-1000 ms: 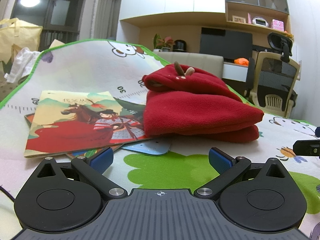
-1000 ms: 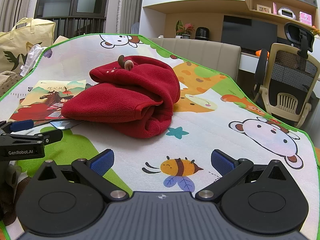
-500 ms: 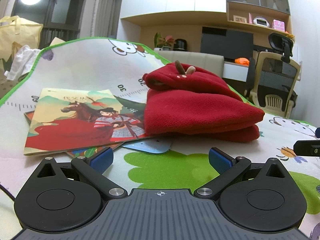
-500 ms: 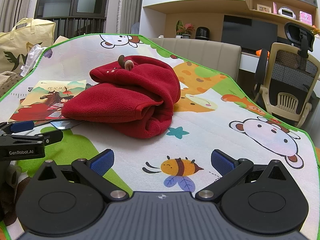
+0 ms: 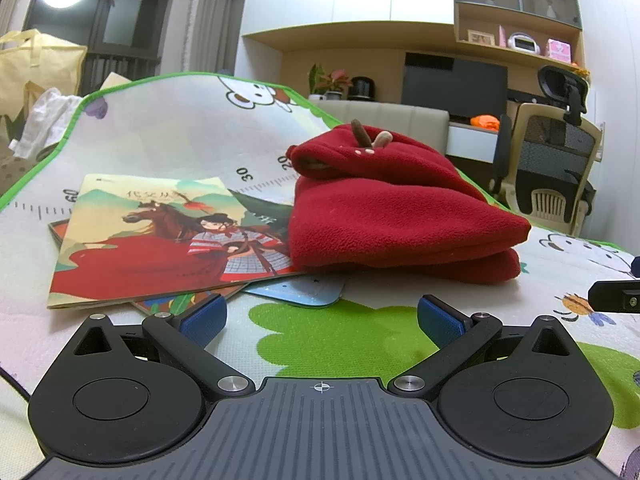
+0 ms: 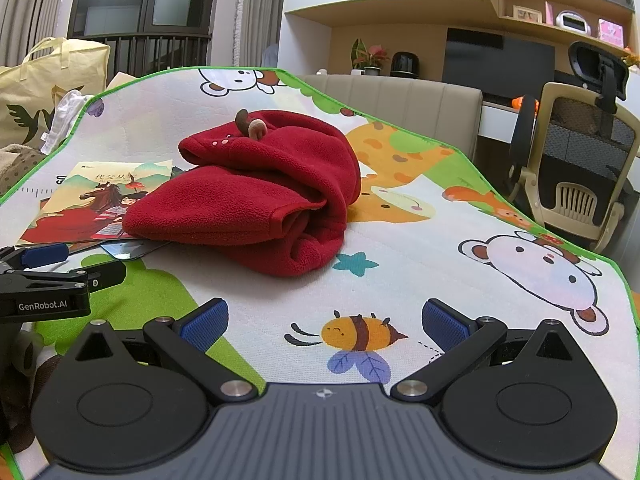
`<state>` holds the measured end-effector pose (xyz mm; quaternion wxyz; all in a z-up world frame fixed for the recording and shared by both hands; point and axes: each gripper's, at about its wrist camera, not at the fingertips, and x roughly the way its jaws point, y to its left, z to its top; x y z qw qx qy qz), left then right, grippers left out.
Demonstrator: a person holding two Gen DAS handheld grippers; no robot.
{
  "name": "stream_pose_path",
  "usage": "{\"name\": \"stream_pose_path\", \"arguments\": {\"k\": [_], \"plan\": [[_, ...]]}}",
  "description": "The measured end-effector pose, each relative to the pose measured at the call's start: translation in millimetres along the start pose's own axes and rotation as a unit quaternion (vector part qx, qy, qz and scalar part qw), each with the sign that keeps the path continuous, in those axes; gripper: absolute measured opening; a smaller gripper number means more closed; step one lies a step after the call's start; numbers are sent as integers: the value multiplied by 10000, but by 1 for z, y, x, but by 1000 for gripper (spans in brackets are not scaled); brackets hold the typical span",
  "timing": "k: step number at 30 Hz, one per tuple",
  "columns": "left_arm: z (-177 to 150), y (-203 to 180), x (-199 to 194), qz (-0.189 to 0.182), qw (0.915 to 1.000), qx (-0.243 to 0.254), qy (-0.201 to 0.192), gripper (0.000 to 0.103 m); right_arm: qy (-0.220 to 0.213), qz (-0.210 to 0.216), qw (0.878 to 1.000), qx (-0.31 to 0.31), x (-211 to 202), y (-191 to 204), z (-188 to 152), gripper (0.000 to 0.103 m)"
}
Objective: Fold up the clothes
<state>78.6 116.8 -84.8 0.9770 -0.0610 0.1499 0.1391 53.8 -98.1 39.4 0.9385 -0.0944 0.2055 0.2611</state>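
A red fleece garment [image 5: 392,208] [image 6: 256,196] lies folded in a thick bundle on the cartoon play mat [image 5: 344,332] [image 6: 420,240], with small brown antlers on top. My left gripper [image 5: 322,316] hovers low over the mat just short of the bundle, open, nothing between its blue pads. My right gripper [image 6: 324,320] is also open and empty, a little further back from the bundle and to its right. The left gripper's fingers [image 6: 60,272] show at the left edge of the right wrist view.
An illustrated book [image 5: 160,236] [image 6: 96,200] and flat cards lie partly under the garment's left side. A yellow bag [image 6: 44,88] stands at the far left. A beige sofa [image 6: 400,108] and an office chair [image 6: 576,168] stand beyond the mat.
The left wrist view has drifted slightly, with the book and garment shifting a little; both grippers stay open and the garment has not moved.
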Motion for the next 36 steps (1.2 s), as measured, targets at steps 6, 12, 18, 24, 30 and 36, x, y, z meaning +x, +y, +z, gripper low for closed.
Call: {"name": "stream_pose_path", "arguments": {"k": [6,12,18,24,30,36], "plan": [[0,-1,-1,6,10000,34,-58,103,9,6,10000,12,0,-1,0,103],[-1,-1,-1,-45,10000,29,-68,103,13,18,10000,34,1,-2,1,103],[-1,-2,-2,-40,9999,47,-83,103,25,23,10000,59,1,-2,1,103],[-1,-2,-2,-27,10000,44,-73,103,30,26,10000,67,1,-2,1,103],[-1,-2,-2,-26,10000,37,-65,103,32,30,10000,65,1,-3,0,103],[1,-3,-2,-37,10000,70,-10,103,109,-8,9999,104,3,-5,1,103]]}}
